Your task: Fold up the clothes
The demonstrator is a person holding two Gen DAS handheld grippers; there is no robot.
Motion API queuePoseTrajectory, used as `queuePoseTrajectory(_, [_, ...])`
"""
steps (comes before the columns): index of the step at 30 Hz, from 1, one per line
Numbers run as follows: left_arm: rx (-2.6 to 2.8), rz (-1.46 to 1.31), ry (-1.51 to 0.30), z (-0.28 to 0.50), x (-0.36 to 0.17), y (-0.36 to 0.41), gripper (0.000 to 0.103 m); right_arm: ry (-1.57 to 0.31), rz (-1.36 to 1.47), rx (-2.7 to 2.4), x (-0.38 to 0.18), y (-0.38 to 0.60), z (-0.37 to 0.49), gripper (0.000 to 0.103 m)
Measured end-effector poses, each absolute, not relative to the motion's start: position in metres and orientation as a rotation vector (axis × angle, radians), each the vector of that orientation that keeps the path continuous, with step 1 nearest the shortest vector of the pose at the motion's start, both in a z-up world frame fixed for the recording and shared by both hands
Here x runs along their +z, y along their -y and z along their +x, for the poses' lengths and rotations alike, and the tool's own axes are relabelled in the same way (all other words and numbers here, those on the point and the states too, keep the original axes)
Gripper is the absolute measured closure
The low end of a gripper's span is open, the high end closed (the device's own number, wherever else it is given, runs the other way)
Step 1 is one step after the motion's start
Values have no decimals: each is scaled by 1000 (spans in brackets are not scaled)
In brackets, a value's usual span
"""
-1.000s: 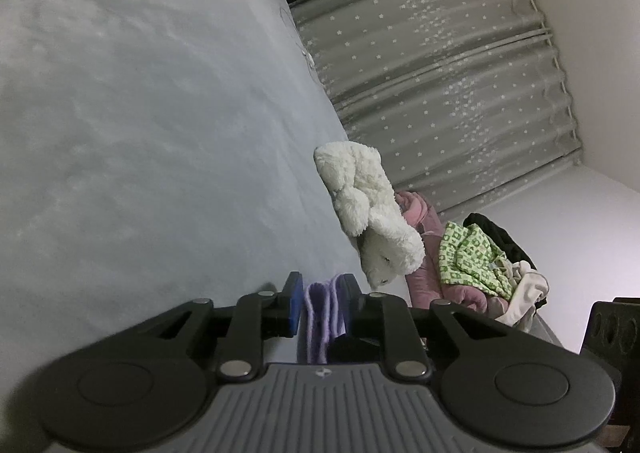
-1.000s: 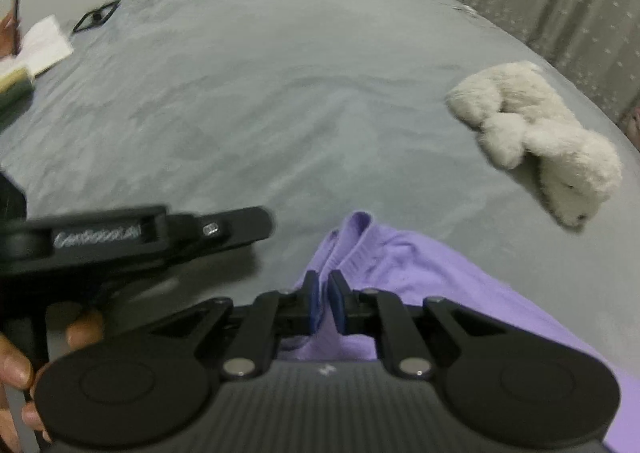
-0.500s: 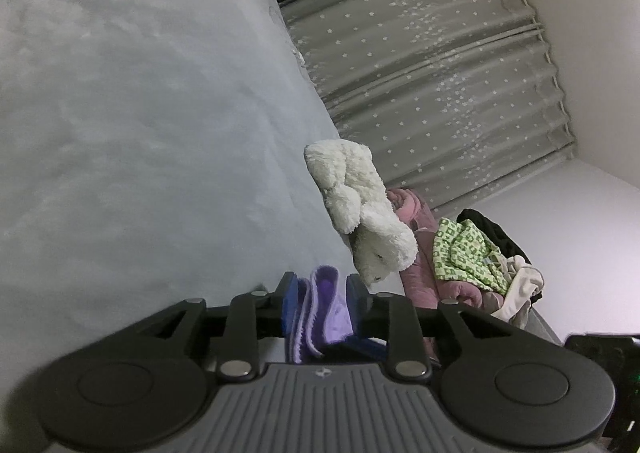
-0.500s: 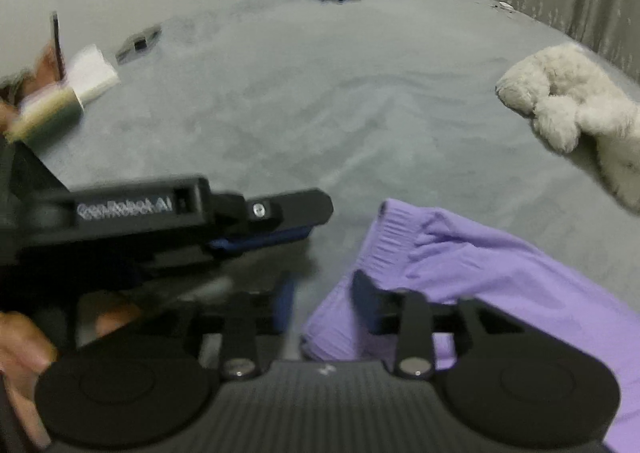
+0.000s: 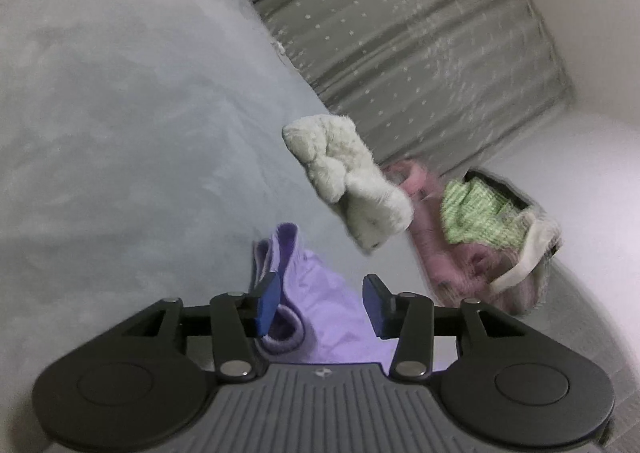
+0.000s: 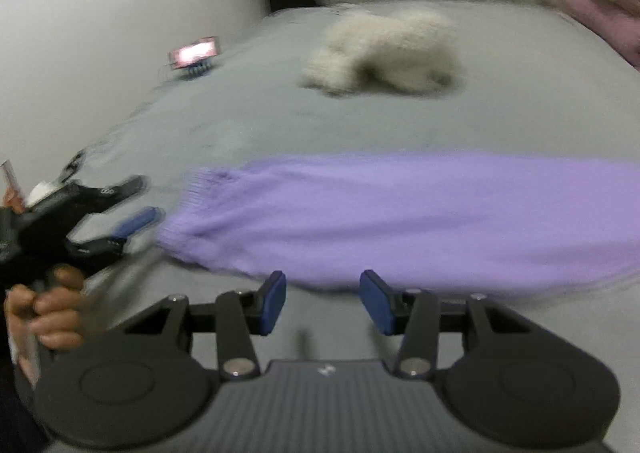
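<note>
Grey bed [image 6: 400,125]: purple garment [image 6: 400,213] lying flat, elongated, ribbed cuff.

My right tongs [image 6: 323,301] stand parted and empty, just short of the purple knit garment [image 6: 400,221] lying across the grey bed [image 6: 500,93]; my left tongs [image 6: 120,213] hover at its cuff.

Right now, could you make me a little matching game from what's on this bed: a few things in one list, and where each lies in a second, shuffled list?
Things:
1. purple garment
2. white plush toy
3. phone on a stand
4. pile of pink and green clothes

Places:
A. far end of the bed, near the wall
B. spread flat just ahead of the right gripper
C. beyond the plush toy, by the curtain
D. mid-bed, beyond the purple garment

Pairs: 1-B, 2-D, 3-A, 4-C
</note>
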State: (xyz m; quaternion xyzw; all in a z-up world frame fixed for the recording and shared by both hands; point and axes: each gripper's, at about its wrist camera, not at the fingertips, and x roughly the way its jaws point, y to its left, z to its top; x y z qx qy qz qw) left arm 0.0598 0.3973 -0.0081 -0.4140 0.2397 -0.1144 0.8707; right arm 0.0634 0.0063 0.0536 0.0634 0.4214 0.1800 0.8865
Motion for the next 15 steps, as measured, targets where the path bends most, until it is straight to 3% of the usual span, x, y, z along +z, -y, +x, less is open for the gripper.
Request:
queuePoseTrajectory(4, [-140,-673,-577,63,-4,-365,62,-888,178,258,45,54,45,60])
queuePoseTrajectory(5, [-108,-626,-583,64,-4,-360,71,-884,172,248,44,61,42,60])
queuePoseTrajectory(8, [-20,-563,-619,66,-3,-355,86,-870,140,234,40,74,33,60])
queuePoseTrajectory(15, [-9,-579,-666,69,5,-368,95,-841,104,254,33,89,34,60])
